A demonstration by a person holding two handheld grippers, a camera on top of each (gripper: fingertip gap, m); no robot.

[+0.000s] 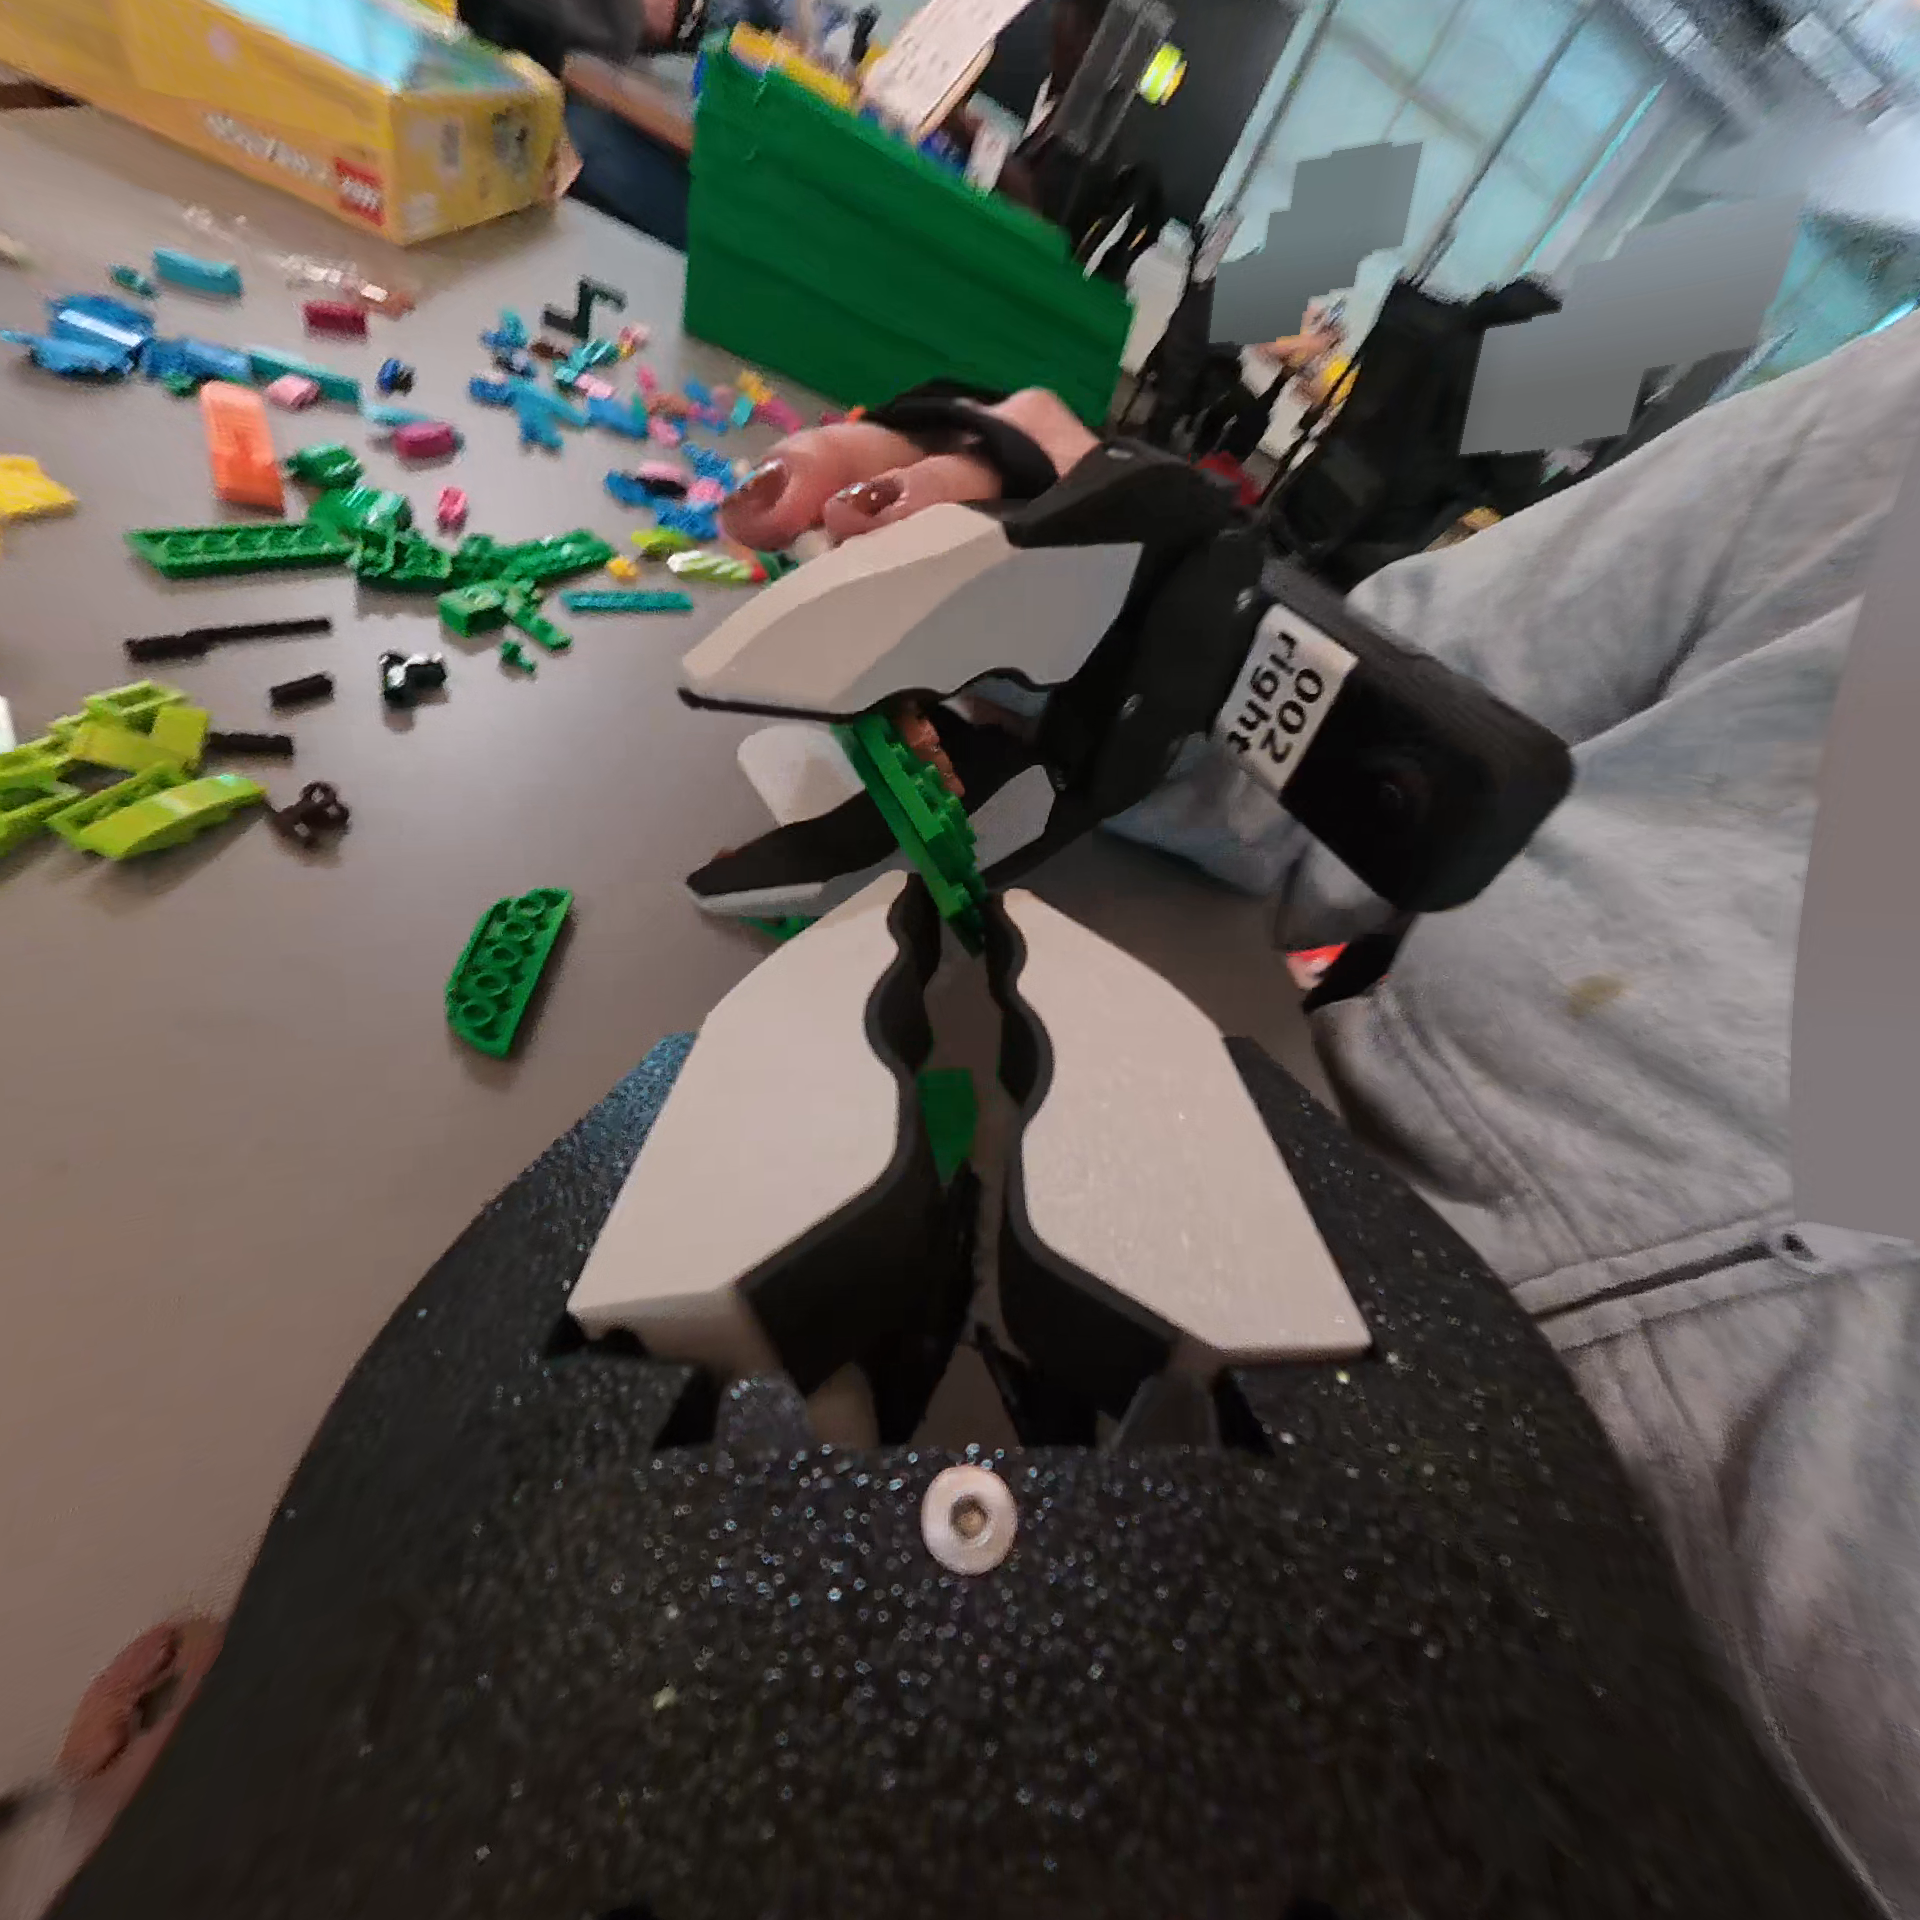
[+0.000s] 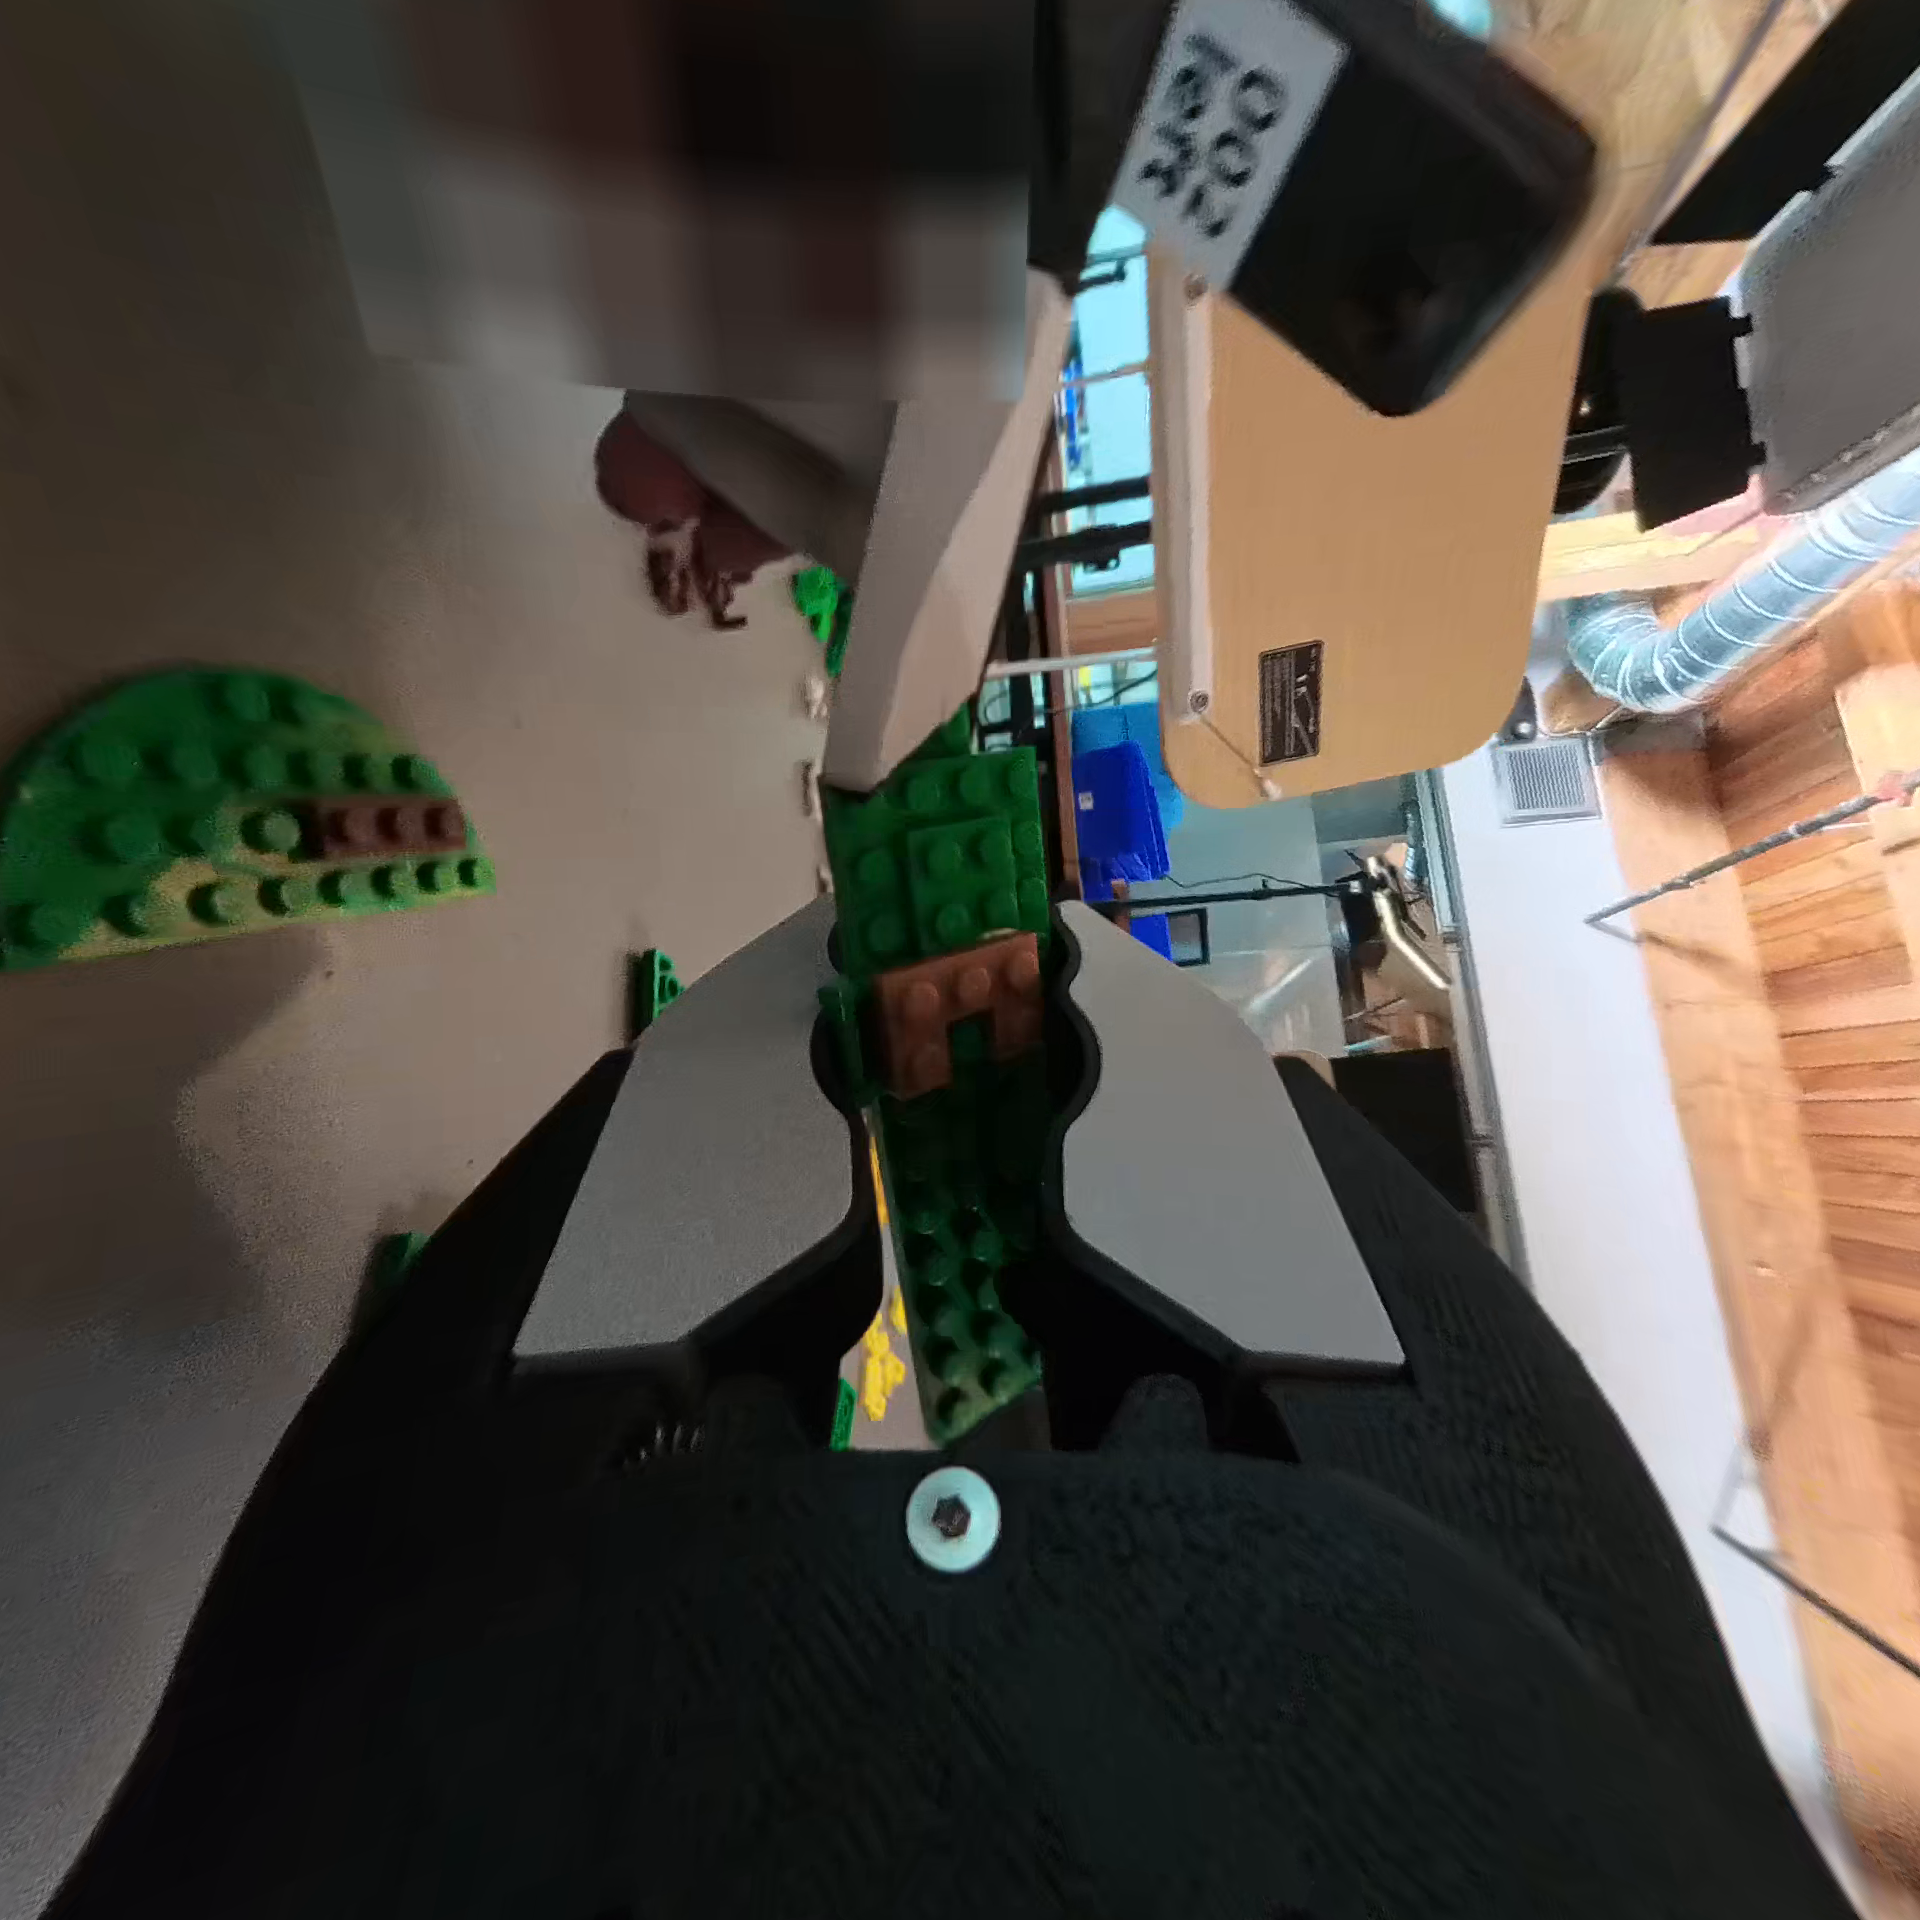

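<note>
A green studded plate assembly (image 1: 914,800) with a brown piece on it (image 2: 956,1008) is held between both grippers above the grey table (image 1: 312,1143). My left gripper (image 1: 951,914) is shut on the plate's near edge, pinching it thin side on. My right gripper (image 1: 727,790), held by a hand, comes in from the right, and its jaws clamp the same plate across its width. In the right wrist view my right gripper (image 2: 951,925) has both pads against the plate's sides (image 2: 935,852). One grey finger (image 2: 914,623) of the left gripper covers the plate's far end.
Loose bricks lie across the table: a green wedge plate (image 1: 509,966), lime pieces (image 1: 125,769), and green, blue and pink piles. A yellow box (image 1: 312,114) and an upright green baseplate (image 1: 862,239) stand at the back. A green half-round plate (image 2: 208,821) lies left. A grey sleeve (image 1: 1662,831) fills the right. The gap from one gripper's tips to the other's is roughly 5 cm.
</note>
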